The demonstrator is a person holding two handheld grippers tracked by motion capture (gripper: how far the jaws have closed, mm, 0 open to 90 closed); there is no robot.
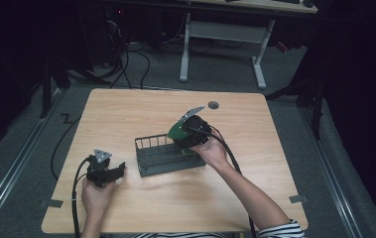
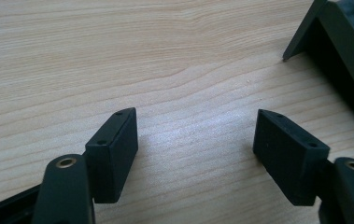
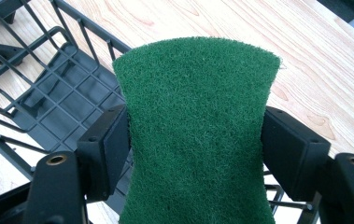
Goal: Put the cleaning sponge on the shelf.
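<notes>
We see no readable writing, right tongs (image 3: 195, 140) pinching green scrub pad (image 3: 198, 130) above wire rack (image 3: 67, 112), rack w/ nothing visible inside, left tongs (image 2: 195, 156) spread over desk (image 2: 165, 60).

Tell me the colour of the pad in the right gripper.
Dark green scouring pad, clearest in the right gripper view.

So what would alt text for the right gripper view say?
A green scouring pad is pinched between the two black tongs, bowing inward at its sides where they squeeze it. Behind and below it sits a dark wire rack on a light wooden table.
</notes>
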